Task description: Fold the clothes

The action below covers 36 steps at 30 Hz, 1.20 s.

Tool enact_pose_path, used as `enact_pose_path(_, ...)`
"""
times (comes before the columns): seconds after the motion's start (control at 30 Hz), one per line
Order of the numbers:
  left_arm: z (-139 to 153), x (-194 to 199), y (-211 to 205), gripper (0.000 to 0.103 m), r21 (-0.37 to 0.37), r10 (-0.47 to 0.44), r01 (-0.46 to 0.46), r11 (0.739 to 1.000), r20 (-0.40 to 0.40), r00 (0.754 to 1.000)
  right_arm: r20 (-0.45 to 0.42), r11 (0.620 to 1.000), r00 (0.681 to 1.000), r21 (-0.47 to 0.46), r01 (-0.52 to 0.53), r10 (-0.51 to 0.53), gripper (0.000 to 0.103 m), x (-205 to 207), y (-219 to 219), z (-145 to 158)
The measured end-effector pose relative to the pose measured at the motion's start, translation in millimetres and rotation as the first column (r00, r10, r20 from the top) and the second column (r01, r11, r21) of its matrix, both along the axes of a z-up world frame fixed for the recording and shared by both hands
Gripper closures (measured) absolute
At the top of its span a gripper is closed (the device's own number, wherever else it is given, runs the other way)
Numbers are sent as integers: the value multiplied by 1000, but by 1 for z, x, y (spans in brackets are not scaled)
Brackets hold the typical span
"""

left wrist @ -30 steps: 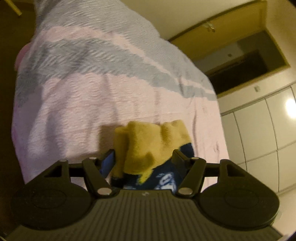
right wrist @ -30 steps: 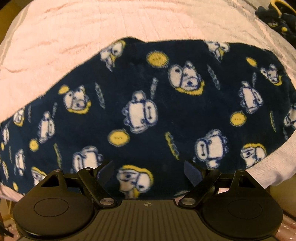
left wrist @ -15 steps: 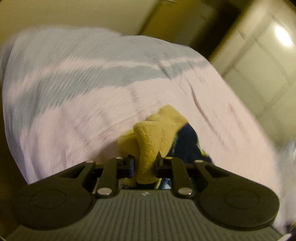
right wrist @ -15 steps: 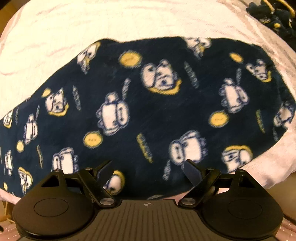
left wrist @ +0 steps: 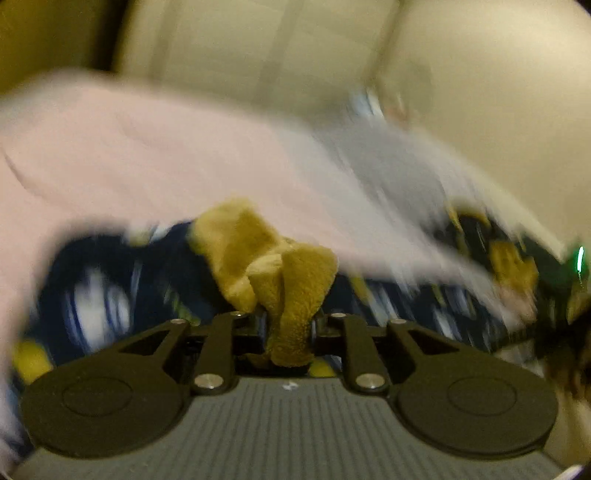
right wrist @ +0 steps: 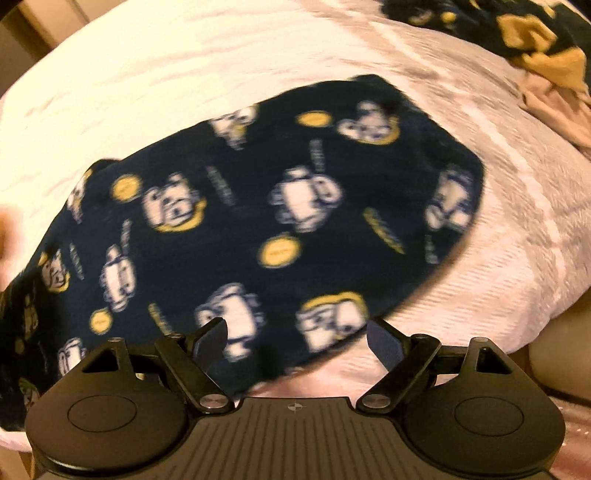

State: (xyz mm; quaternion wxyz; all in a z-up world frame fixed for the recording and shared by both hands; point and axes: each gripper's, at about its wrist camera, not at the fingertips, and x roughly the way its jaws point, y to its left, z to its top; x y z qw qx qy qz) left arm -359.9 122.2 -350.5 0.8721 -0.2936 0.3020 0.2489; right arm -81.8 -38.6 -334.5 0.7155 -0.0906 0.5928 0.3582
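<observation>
A navy fleece garment (right wrist: 258, 221) printed with white cartoon dogs and yellow dots lies spread on a pink and grey striped blanket (right wrist: 184, 66). My left gripper (left wrist: 288, 325) is shut on the garment's yellow cuff (left wrist: 291, 280), with the navy fabric (left wrist: 96, 288) trailing behind it; that view is blurred. My right gripper (right wrist: 295, 338) is open and empty, its fingers just above the garment's near edge.
A second navy and yellow garment (right wrist: 517, 33) lies bunched at the far right of the bed, also seen blurred in the left wrist view (left wrist: 509, 258). A beige cloth (right wrist: 554, 110) lies beside it. The bed's edge drops off at the lower right. Cream cupboard doors (left wrist: 332, 55) stand behind.
My left gripper closed on the yellow cuff and swung quickly across with it. The garment under my right gripper has shifted left and folded narrower. My right gripper stays open.
</observation>
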Motion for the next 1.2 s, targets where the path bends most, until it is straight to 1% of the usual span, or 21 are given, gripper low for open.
enact_pose_path(0.03, -14, 12, -4, 87, -42, -14, 12, 999, -54, 998, -9, 1000, 1000, 21, 14, -14, 17, 4, -6, 0)
enact_pose_path(0.07, -17, 17, -10, 87, -33, -19, 16, 999, -77, 997, -17, 999, 999, 42, 29, -28, 17, 7, -11, 0)
enact_pose_path(0.13, 0, 11, -14, 80, -26, -36, 34, 999, -73, 997, -36, 995, 998, 84, 58, -55, 17, 14, -23, 1)
enact_pose_path(0.17, 9, 7, -15, 80, -24, -46, 44, 999, -69, 997, -45, 992, 997, 104, 73, -68, 17, 18, -28, 1)
enact_pose_path(0.23, 34, -13, -14, 78, -82, -55, 53, 995, -18, 998, -66, 984, 993, 145, 103, -94, 17, 25, -40, 1)
enact_pose_path(0.27, 45, -27, -13, 77, -94, -44, 43, 995, -14, 999, -97, 977, 990, 179, 115, -99, 17, 25, -41, 1)
enact_pose_path(0.3, 55, -43, -10, 77, -104, -32, 30, 994, -14, 999, -141, 968, 985, 218, 127, -98, 17, 21, -40, 1)
enact_pose_path(0.33, 61, -55, -5, 77, -100, -6, 3, 995, -32, 999, -189, 957, 978, 256, 133, -85, 17, 15, -36, -1)
enact_pose_path(0.43, 75, -88, 12, 77, -74, 81, -88, 993, -93, 992, -281, 940, 960, 325, 107, -12, 17, -7, -19, -9)
enact_pose_path(0.57, 67, -117, 53, 77, -109, 167, -183, 977, -139, 976, -342, 920, 938, 382, 91, 49, 17, -40, 9, -22)
enact_pose_path(0.63, 64, -127, 72, 77, -140, 167, -185, 973, -128, 978, -356, 918, 932, 387, 82, 67, 17, -54, 19, -27)
enact_pose_path(0.7, 61, -132, 87, 77, -160, 149, -166, 973, -116, 982, -351, 922, 935, 374, 103, 38, 17, -66, 22, -34)
enact_pose_path(0.83, 52, -133, 108, 77, -182, 89, -105, 978, -96, 991, -362, 914, 932, 370, 166, -23, 17, -88, 24, -48)
enact_pose_path(0.87, 49, -134, 113, 77, -190, 72, -88, 978, -89, 993, -356, 916, 934, 364, 170, -32, 17, -93, 26, -51)
enact_pose_path(0.93, 43, -132, 119, 78, -199, 38, -55, 978, -90, 995, -291, 919, 955, 360, 159, -52, 18, -105, 35, -53)
enact_pose_path(0.97, 41, -130, 120, 78, -199, 18, -35, 979, -87, 996, -250, 919, 966, 363, 155, -65, 39, -109, 39, -51)
enact_pose_path(1.0, 39, -128, 121, 78, -195, -4, -14, 981, -89, 996, -212, 919, 974, 365, 152, -77, 92, -111, 41, -47)
enact_pose_path(1.03, 36, -126, 122, 78, -192, -22, 4, 981, -93, 995, -177, 918, 980, 367, 148, -87, 89, -114, 43, -42)
enact_pose_path(1.13, 32, -119, 119, 78, -190, -70, 54, 980, -79, 994, -45, 886, 996, 454, 90, -78, 90, -124, 36, -15)
enact_pose_path(1.17, 30, -117, 117, 78, -191, -85, 70, 979, -75, 994, 6, 879, 997, 473, 65, -77, 90, -128, 31, -6)
enact_pose_path(1.2, 26, -114, 115, 78, -199, -97, 81, 977, -75, 992, 34, 879, 995, 472, 66, -93, 90, -128, 27, -2)
